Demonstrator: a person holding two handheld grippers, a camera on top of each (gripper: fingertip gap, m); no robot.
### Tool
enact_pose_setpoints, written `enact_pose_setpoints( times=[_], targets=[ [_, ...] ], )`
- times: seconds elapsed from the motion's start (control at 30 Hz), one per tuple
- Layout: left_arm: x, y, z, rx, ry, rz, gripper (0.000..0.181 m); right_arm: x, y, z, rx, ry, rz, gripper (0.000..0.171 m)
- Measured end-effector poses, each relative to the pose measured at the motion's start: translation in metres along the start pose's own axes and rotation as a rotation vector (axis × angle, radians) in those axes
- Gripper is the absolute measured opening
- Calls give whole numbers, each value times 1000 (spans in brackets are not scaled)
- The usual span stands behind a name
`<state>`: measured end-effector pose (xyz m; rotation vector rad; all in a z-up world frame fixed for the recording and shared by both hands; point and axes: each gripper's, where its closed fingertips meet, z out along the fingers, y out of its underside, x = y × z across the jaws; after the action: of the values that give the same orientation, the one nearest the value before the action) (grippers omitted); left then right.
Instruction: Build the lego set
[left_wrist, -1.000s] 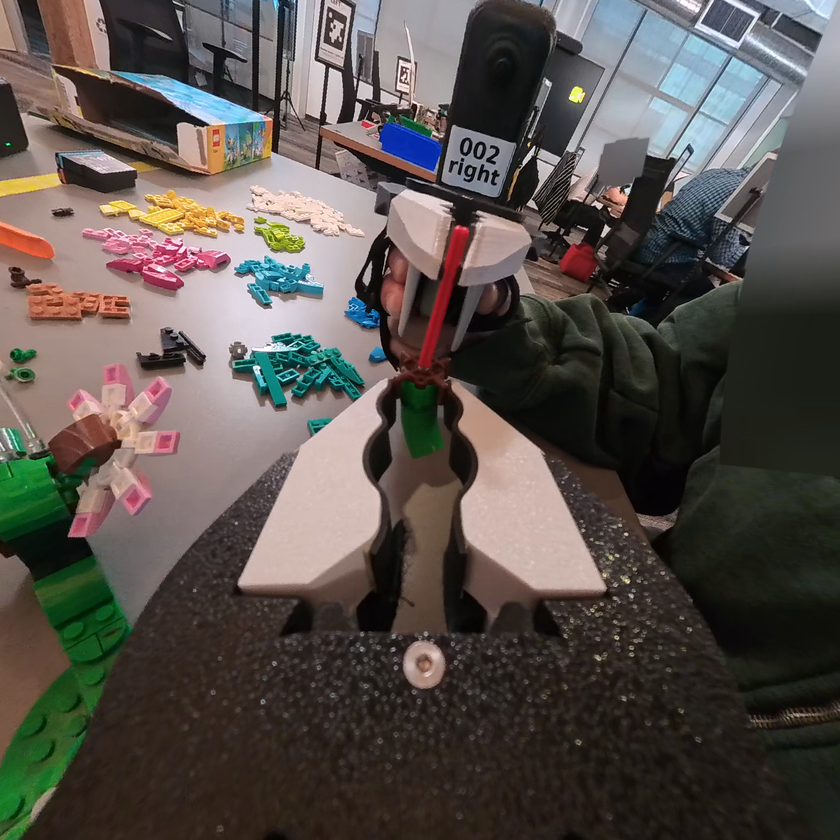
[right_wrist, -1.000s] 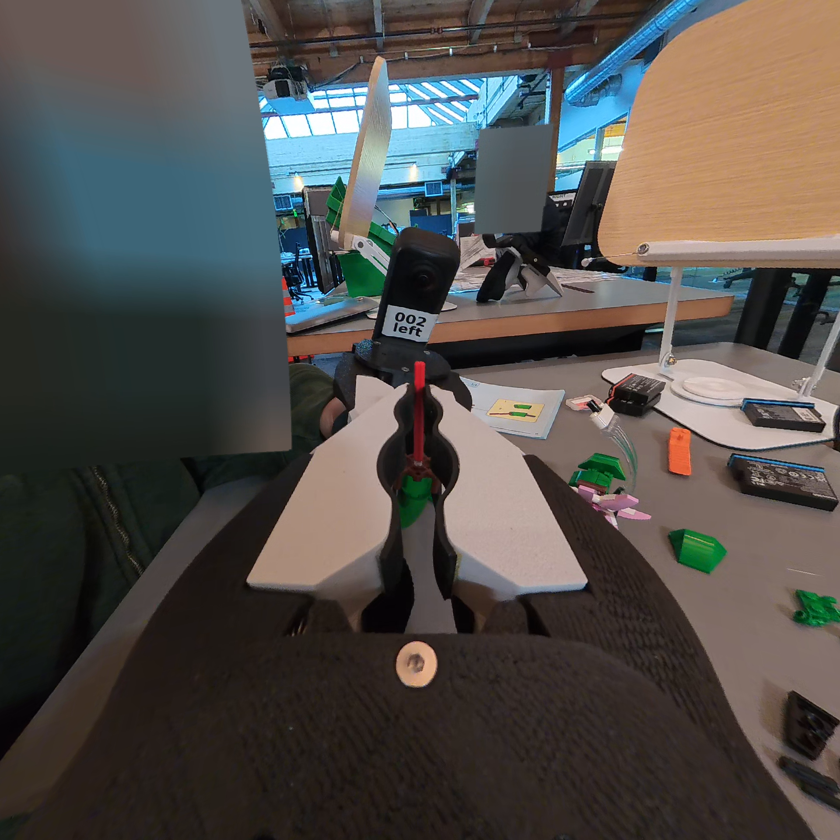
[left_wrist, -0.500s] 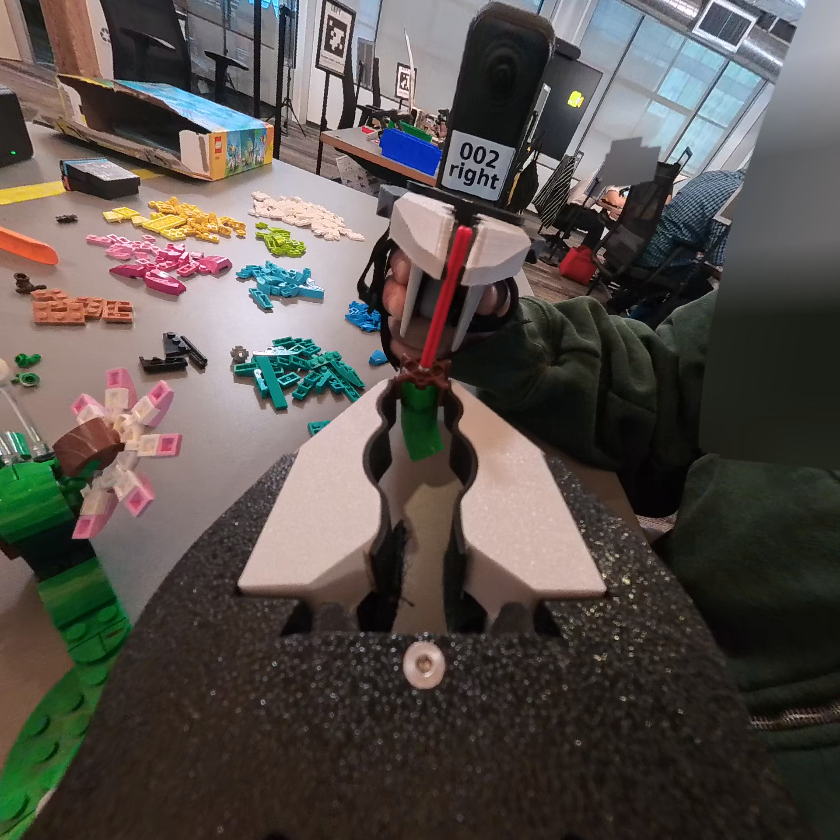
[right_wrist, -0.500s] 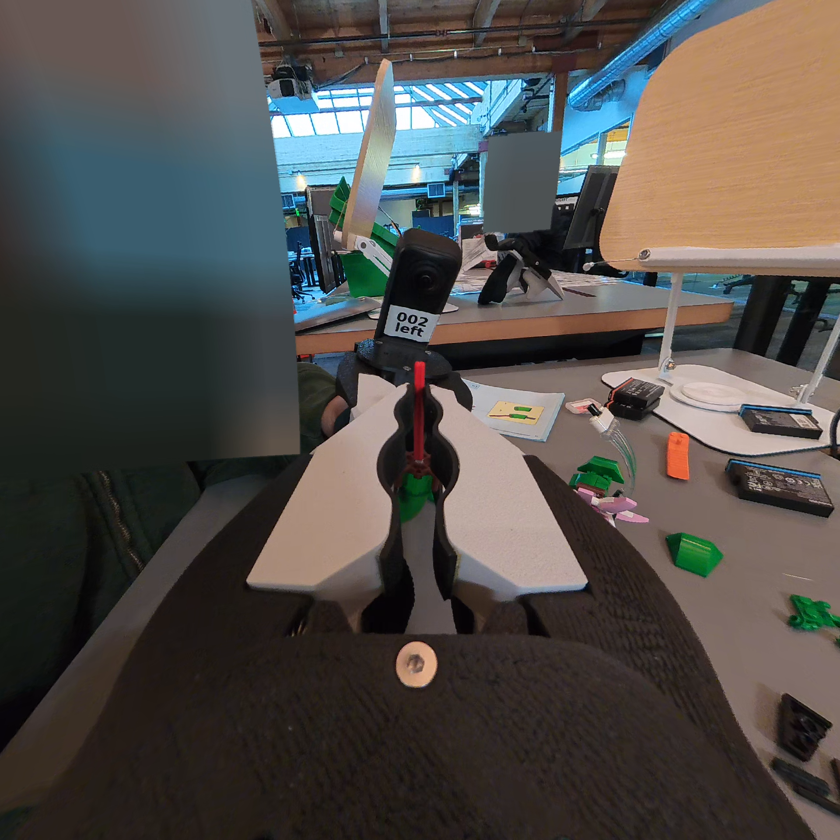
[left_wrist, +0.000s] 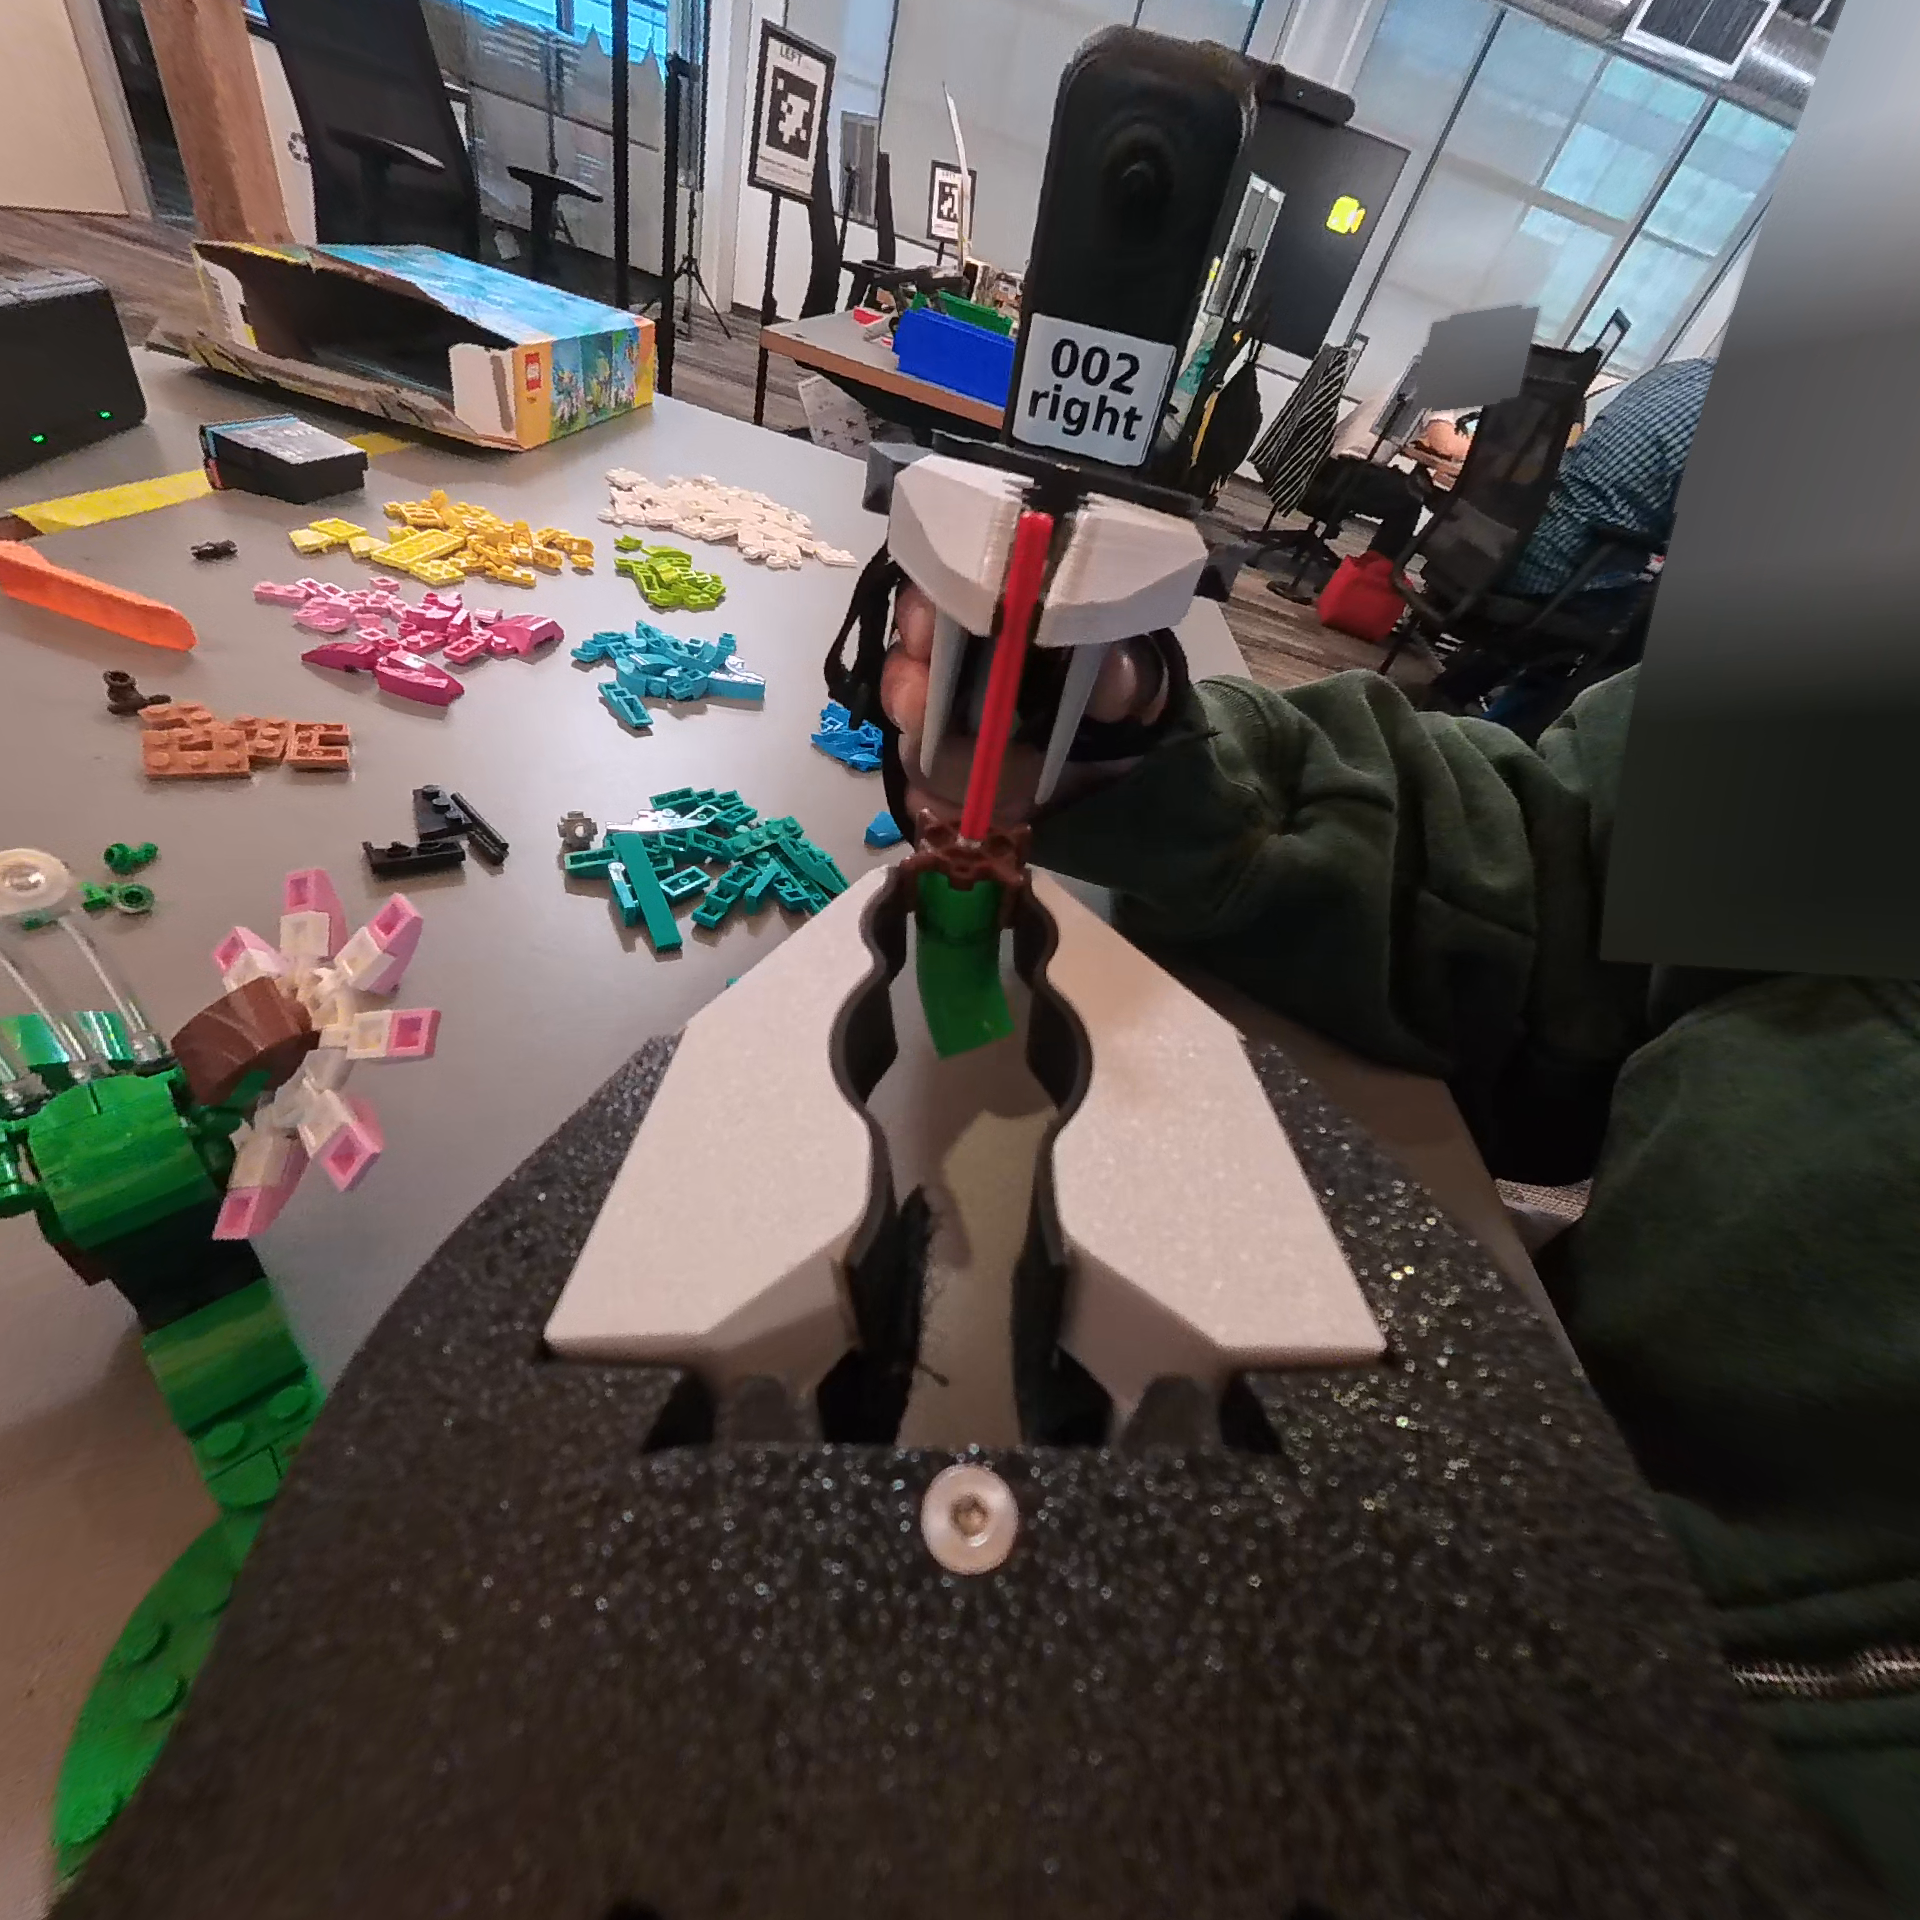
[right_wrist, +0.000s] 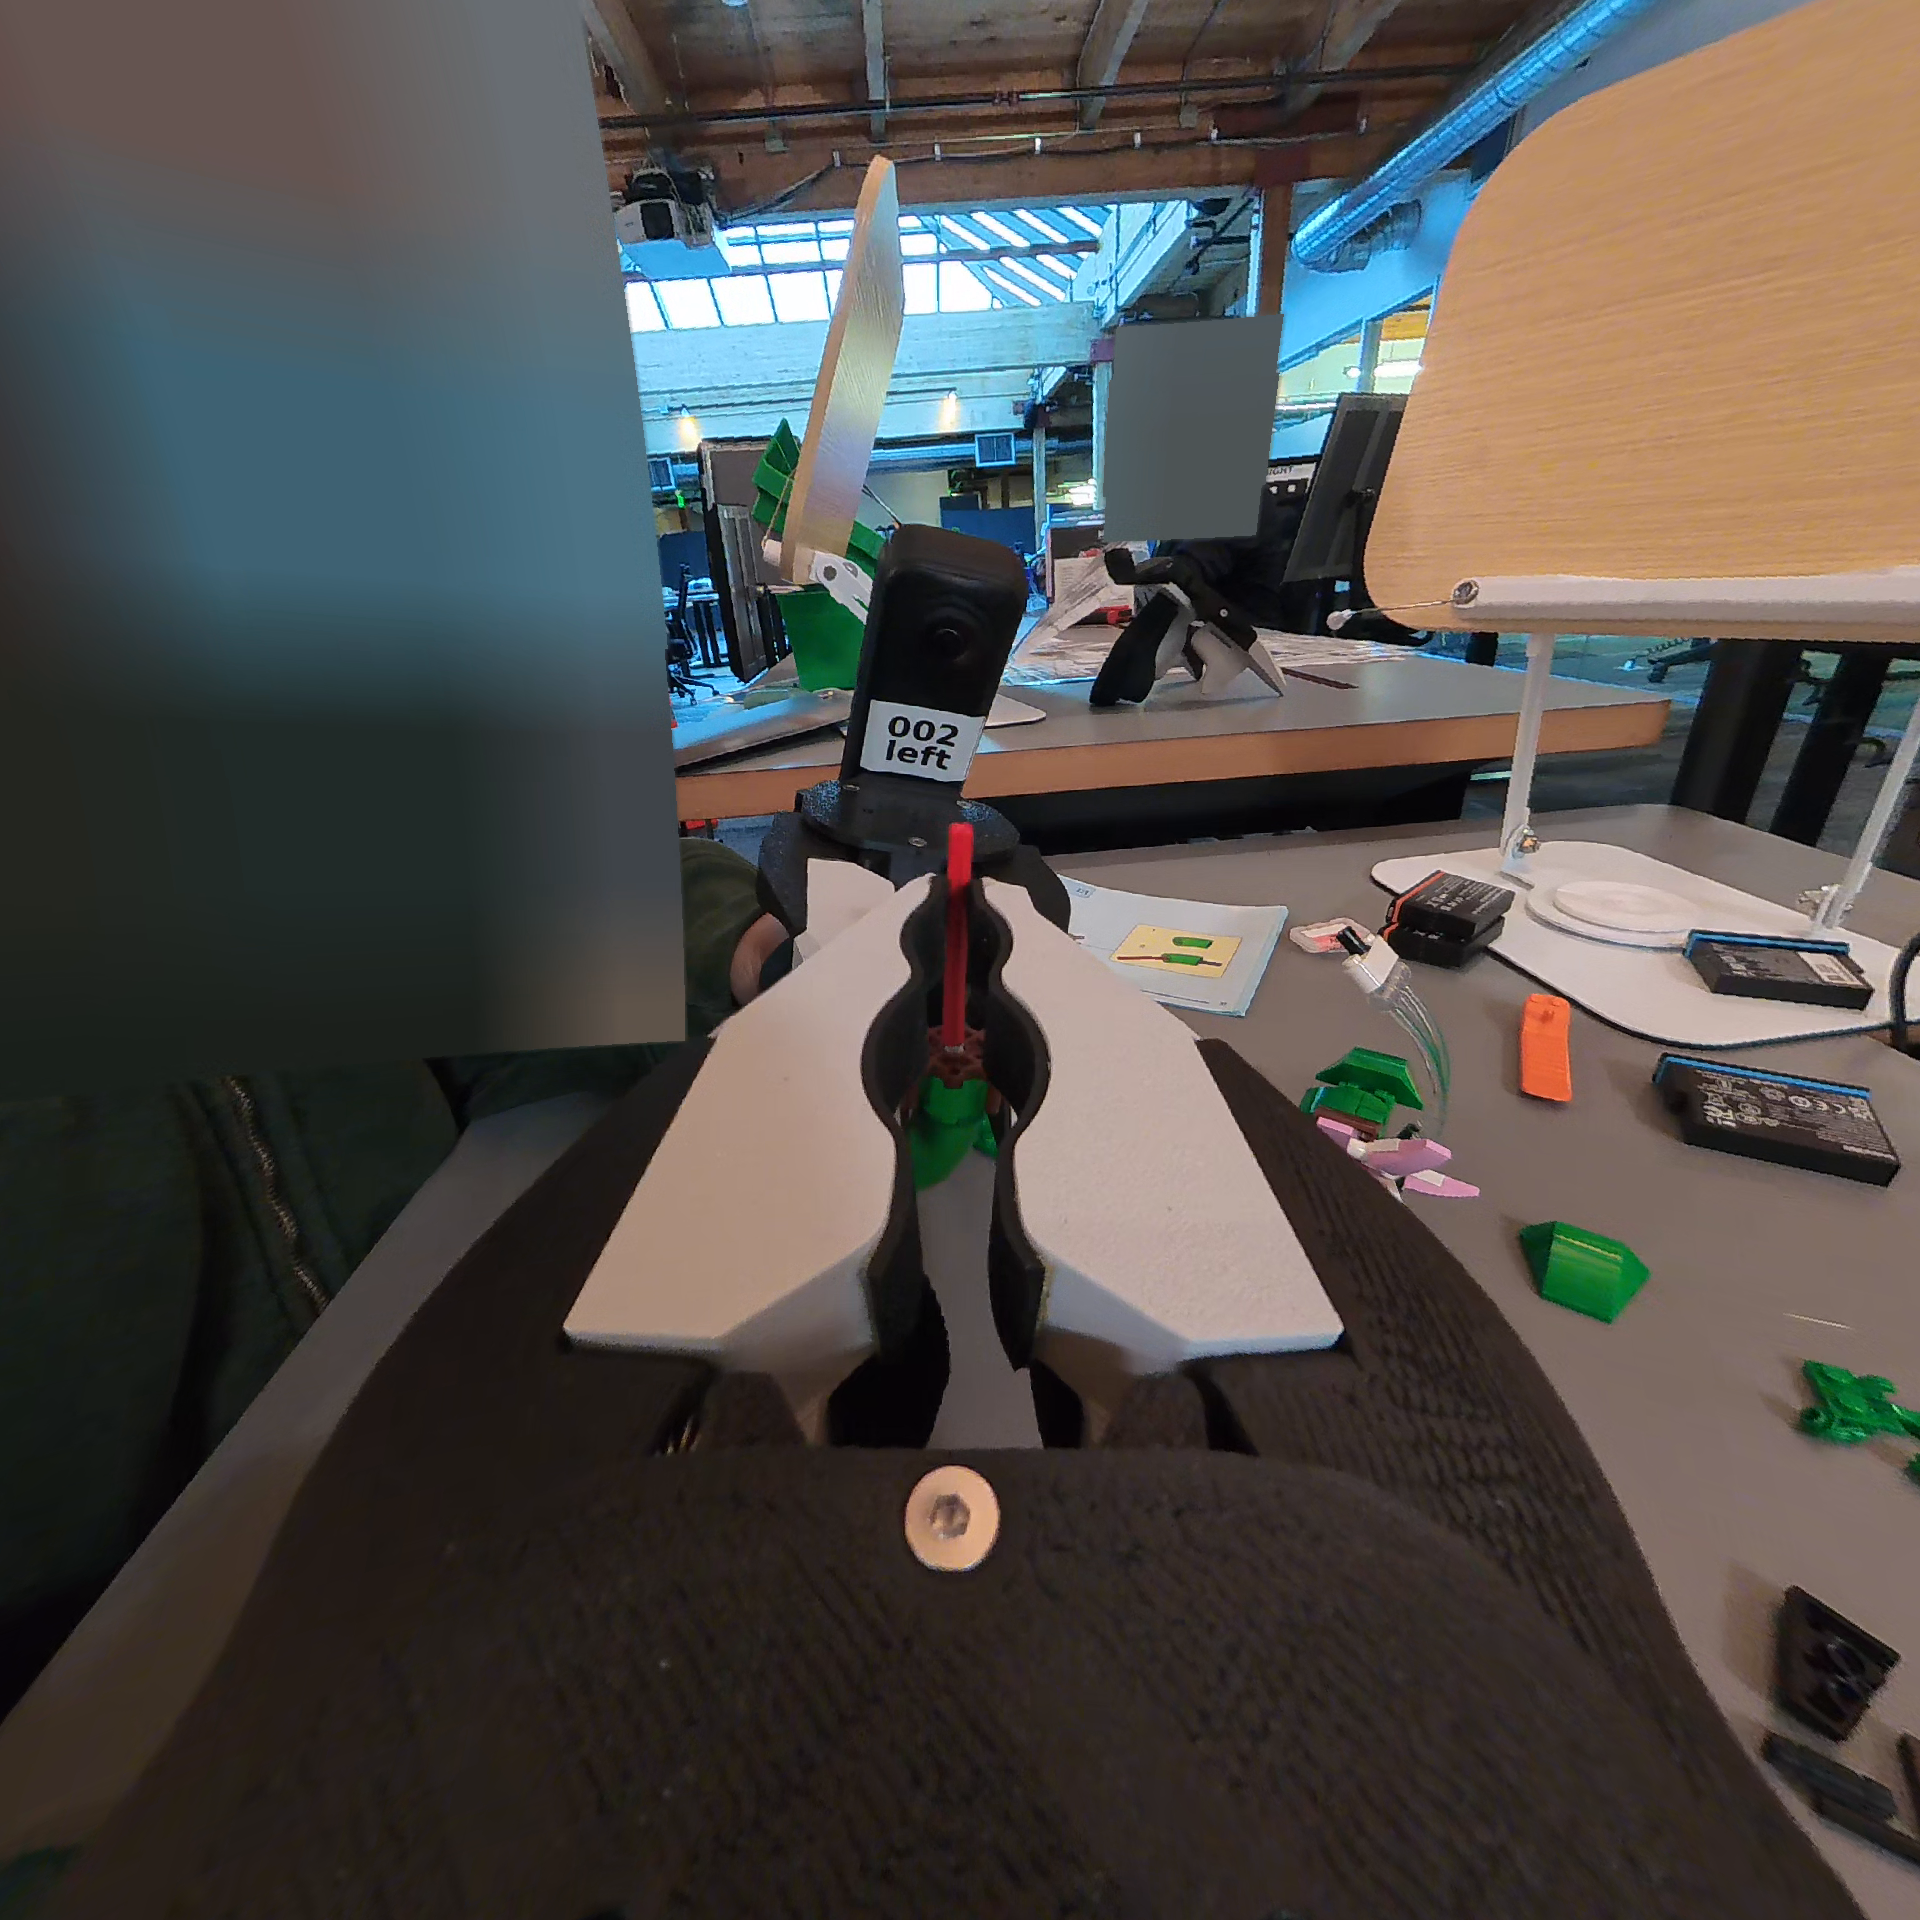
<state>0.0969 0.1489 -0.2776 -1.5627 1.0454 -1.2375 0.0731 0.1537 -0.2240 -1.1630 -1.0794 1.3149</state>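
In the left wrist view my left gripper (left_wrist: 961, 894) is shut on a green piece (left_wrist: 961, 977) capped by a small brown flower-shaped piece (left_wrist: 966, 854). A thin red rod (left_wrist: 997, 707) rises from the brown piece to my right gripper (left_wrist: 1029, 540), which faces me from just above and is shut on the rod's upper end. In the right wrist view my right gripper (right_wrist: 958, 894) pinches the red rod (right_wrist: 954, 966) at its tips. The brown piece (right_wrist: 951, 1062) and green piece (right_wrist: 940, 1127) show through the gap between its fingers.
A pink-and-white flower (left_wrist: 312, 1039) on a green build (left_wrist: 104, 1164) stands at the left. Sorted piles lie beyond: yellow (left_wrist: 457, 540), pink (left_wrist: 416, 639), white (left_wrist: 717, 514), teal (left_wrist: 717, 852). The set's box (left_wrist: 436, 343) is at the back. A booklet (right_wrist: 1174, 951), loose green pieces (right_wrist: 1584, 1268) and batteries (right_wrist: 1787, 1127) lie to the right. One gripper's finger ends stand about 5 cm off the other's.
Both grippers keep their hold on the joined pieces. The pair has only drifted slightly in view.
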Motion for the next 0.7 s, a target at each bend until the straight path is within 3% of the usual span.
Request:
enact_pose_setpoints(
  times=[0.33, 0.47, 0.53, 0.7],
  targets=[
    [2, 3, 3, -13, 10, 7, 18, 4, 1, -1, -3, 9, -8, 2],
    [-7, -12, -9, 52, -43, 12, 19, 22, -16, -13, 29, 167, -15, 2],
    [-12, -20, -16, 84, -86, 23, 18, 32, 1, -17, -121, 221, 23, 1],
    [-19, -28, -25, 117, -139, 43, 18, 14, 93, -12, -614, 162, 440, 2]
  ],
)
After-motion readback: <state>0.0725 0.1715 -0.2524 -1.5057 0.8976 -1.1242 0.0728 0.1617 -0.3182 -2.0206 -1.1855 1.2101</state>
